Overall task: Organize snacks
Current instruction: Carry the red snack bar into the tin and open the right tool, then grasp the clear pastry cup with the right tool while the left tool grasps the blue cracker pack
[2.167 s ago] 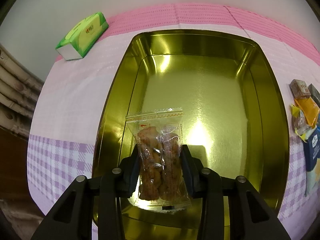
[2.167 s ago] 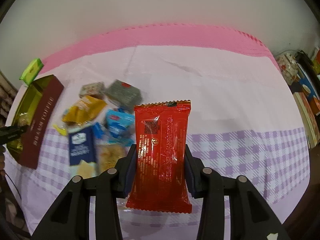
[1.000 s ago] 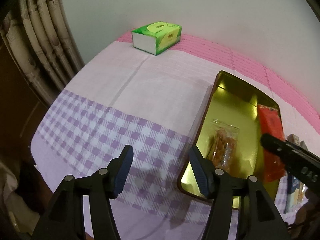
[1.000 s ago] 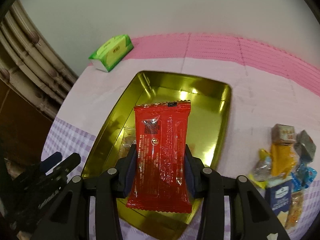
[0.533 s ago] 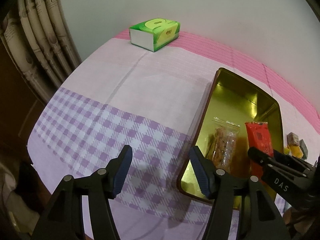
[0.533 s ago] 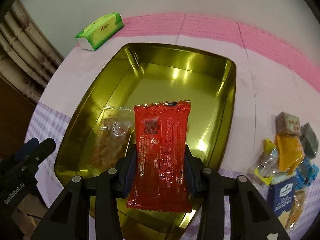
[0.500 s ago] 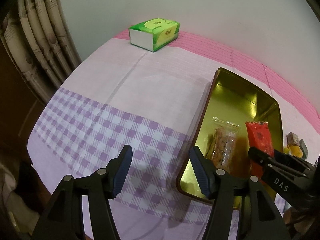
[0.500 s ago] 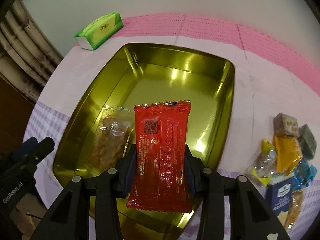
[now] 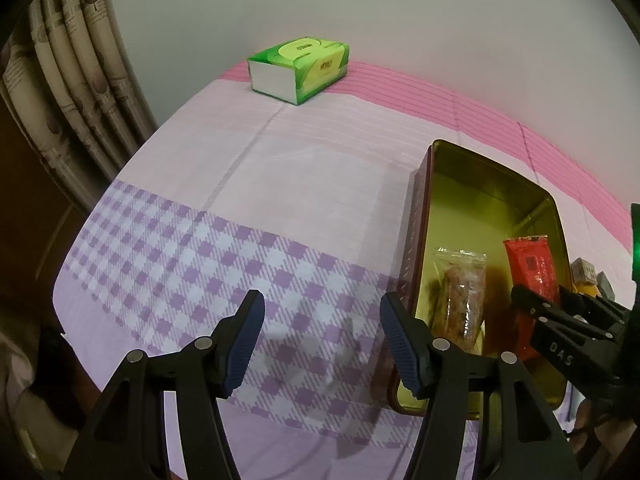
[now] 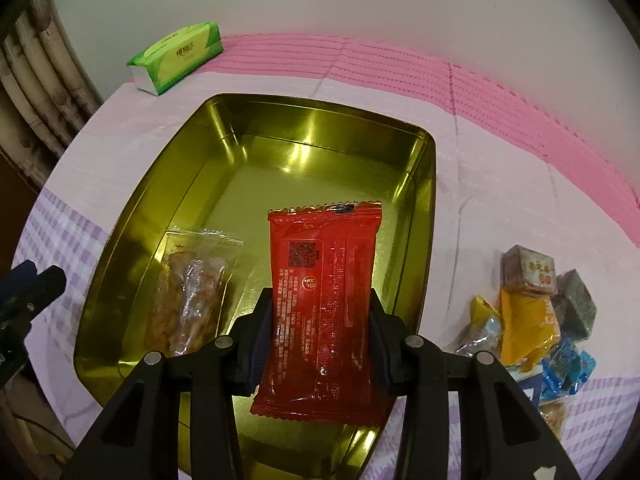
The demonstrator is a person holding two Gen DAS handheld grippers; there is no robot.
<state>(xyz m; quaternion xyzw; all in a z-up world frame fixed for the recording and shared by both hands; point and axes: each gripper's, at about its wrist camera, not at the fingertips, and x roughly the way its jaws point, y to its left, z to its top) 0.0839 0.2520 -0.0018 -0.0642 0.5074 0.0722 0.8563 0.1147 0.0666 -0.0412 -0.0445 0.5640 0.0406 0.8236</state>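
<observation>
Meanwhile our right gripper [image 10: 322,324] clamped the red foil snack packet [image 10: 324,300] above the gold metal tin [image 10: 132,220], the clear biscuit bag [image 10: 192,296] lying at its nine o'clock, our left gripper [image 9: 322,338] parted and empty, and we judged a tilted release could overlap them.

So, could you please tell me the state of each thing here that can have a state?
left gripper: open, holding nothing, over the tablecloth.
right gripper: shut on the red packet, over the tin.
gold tin: no lid on, mostly bare inside.
clear snack bag: sealed, lying flat in the tin.
tissue pack: closed.
</observation>
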